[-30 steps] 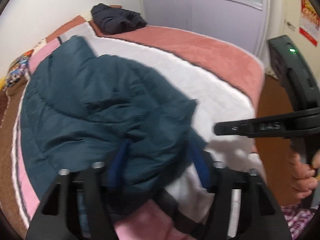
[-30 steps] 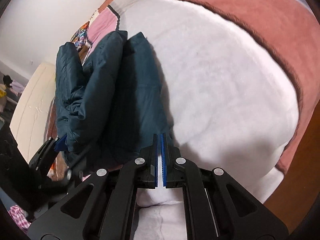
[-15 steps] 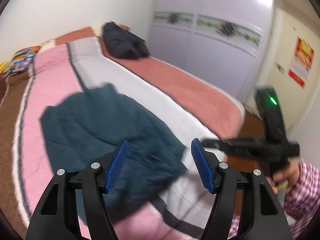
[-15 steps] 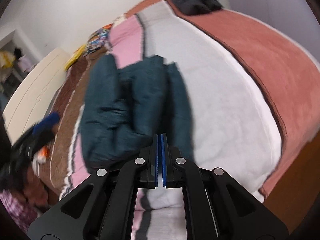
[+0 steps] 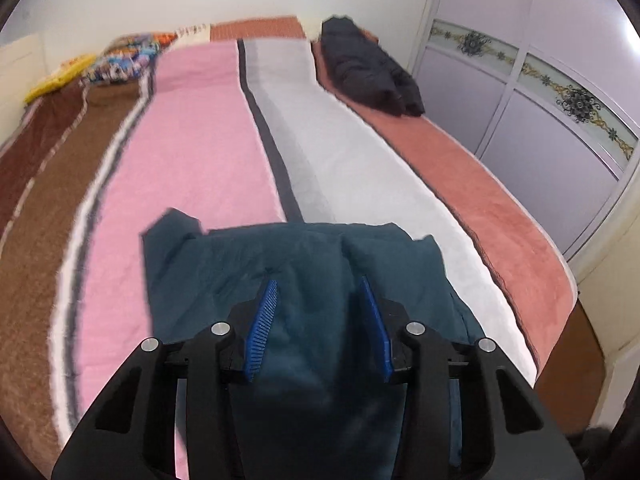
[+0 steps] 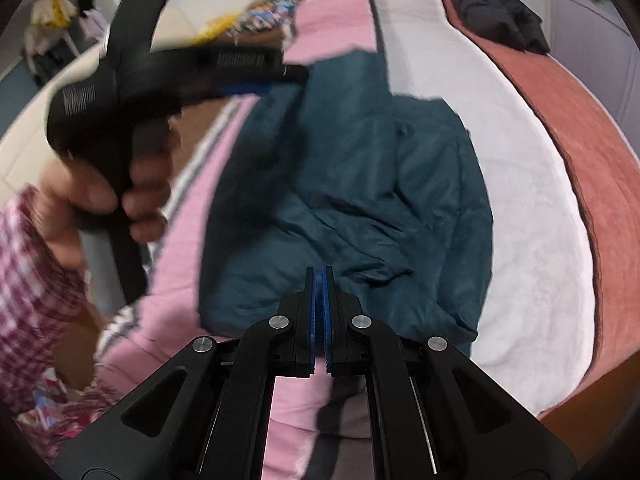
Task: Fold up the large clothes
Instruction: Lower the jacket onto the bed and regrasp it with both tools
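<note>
On the striped blanket [image 5: 192,128], near the foot of the bed: teal padded jacket [image 6: 360,184], folded into a thick bundle, lying across the pink and white stripes with a dark line between them. Rumpled, with creases and one flap sticking out at its far left corner in the left wrist view.

Above the jacket: left gripper [image 5: 318,320], blue-padded fingers [image 5: 262,326] spread apart, nothing between them, only teal cloth showing beneath the gap. Contact with the cloth not clear from this angle. Seen again from the right wrist camera, blurred, at upper left [image 6: 280,74], gripped by a bare hand [image 6: 108,196] with a red-and-white checked sleeve behind it.

At the near edge of the jacket: right gripper [image 6: 319,320], blue pads pressed flat together, no cloth seen between them. Fingertips over the jacket's near hem; touching or just above, cannot tell.

Farther up the bed, on the reddish-brown stripe: dark garment [image 5: 368,76], bunched in a heap, well apart from the teal jacket. At the head end: colourful patterned pillow [image 5: 124,60], blurred. Right of the bed: lilac wardrobe doors [image 5: 540,132] with a floral band across them. Left of the pink stripe: brown stripes edged in white.
</note>
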The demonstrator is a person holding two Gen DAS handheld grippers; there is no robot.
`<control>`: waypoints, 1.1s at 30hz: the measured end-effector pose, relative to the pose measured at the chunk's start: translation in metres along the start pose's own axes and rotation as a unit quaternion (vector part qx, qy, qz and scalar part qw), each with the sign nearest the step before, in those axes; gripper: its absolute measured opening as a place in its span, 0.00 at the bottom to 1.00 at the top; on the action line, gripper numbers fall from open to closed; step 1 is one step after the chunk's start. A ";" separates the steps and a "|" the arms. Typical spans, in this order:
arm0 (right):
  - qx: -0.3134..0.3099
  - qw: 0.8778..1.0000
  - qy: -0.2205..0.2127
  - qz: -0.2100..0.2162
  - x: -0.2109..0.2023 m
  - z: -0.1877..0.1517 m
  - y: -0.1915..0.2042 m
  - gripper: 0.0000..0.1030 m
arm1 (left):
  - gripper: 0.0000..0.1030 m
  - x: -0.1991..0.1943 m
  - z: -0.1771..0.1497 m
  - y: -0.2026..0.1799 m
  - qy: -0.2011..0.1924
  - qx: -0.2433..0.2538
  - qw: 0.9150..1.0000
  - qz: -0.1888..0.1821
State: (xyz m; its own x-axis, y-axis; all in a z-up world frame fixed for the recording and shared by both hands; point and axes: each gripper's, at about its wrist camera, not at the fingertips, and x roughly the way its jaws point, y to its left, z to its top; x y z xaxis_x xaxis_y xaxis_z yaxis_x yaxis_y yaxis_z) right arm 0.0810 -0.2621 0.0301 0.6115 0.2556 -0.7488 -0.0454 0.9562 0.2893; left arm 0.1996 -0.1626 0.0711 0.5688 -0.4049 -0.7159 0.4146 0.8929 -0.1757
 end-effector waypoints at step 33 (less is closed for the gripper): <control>0.118 0.987 0.111 -0.005 0.088 -0.036 -0.071 0.00 | 0.42 0.113 -0.031 -0.051 0.087 0.085 0.990 0.071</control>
State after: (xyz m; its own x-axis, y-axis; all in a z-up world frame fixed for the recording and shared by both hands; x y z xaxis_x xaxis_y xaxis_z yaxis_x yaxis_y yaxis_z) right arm 0.1095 -0.3025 -0.0776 0.4220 0.2954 -0.8571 0.1606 0.9061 0.3914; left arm 0.2208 -0.2475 -0.0212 0.5056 -0.2247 -0.8330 0.4616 0.8861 0.0411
